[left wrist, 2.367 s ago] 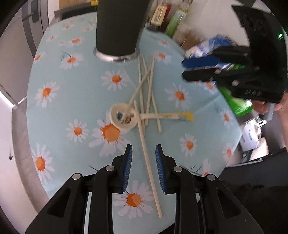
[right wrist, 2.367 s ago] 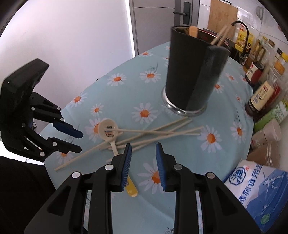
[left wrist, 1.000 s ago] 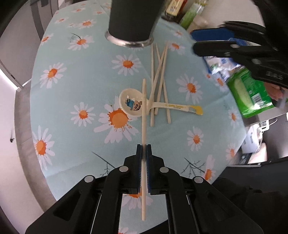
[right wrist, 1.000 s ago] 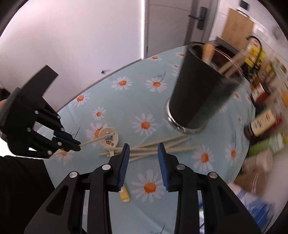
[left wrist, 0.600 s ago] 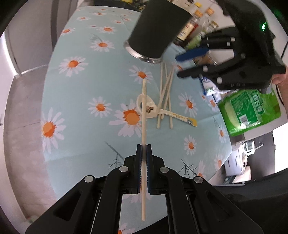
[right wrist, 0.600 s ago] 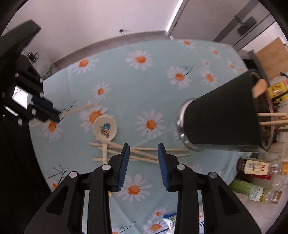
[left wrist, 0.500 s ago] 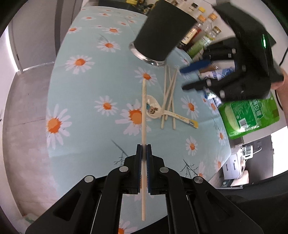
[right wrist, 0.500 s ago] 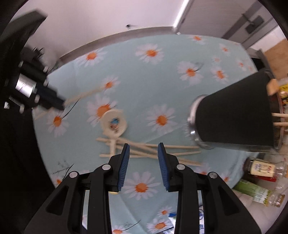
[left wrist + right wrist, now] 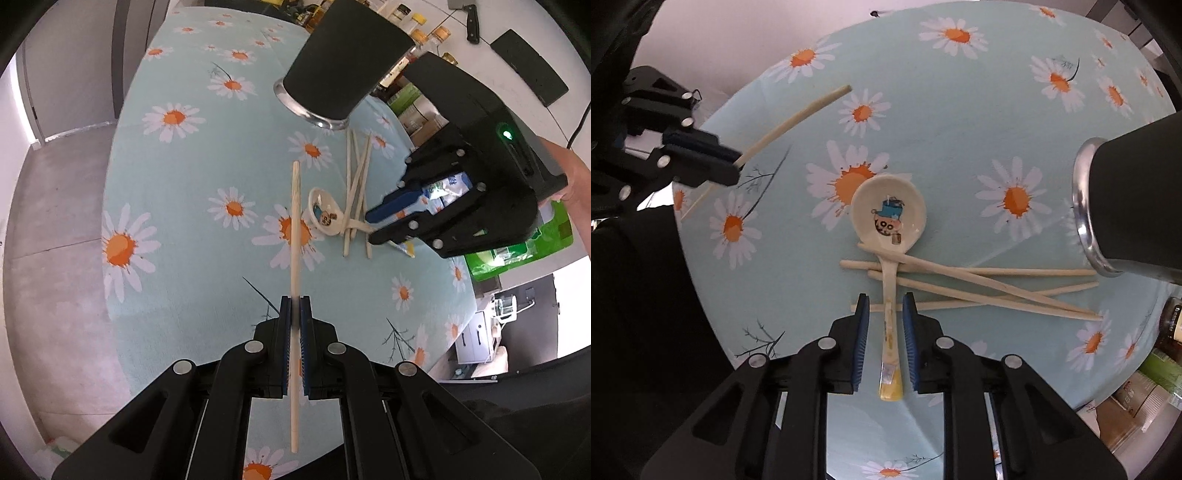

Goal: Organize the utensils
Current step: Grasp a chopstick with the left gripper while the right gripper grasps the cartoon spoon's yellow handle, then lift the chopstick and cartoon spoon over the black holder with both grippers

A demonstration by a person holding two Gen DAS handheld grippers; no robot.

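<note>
Two black grippers with blue-padded fingers work over a round table covered in a pale blue cloth printed with white-and-orange daisies. Left gripper: jaws clamped tight on one pale wooden chopstick, held clear of the cloth, its far end pointing toward the cup. Right gripper: pointing straight down, jaws narrow and just closing in, straddling the handle of a cream ceramic soup spoon with a cartoon figure in its bowl and a yellow handle tip; a sliver of gap shows on each side, pads not yet pressing. The spoon lies flat on the cloth, its handle crossing a loose heap of four pale wooden chopsticks. Beyond the heap stands a tall black cup with a shiny metal base ring. Farthest off, bottles and jars line a counter.
</note>
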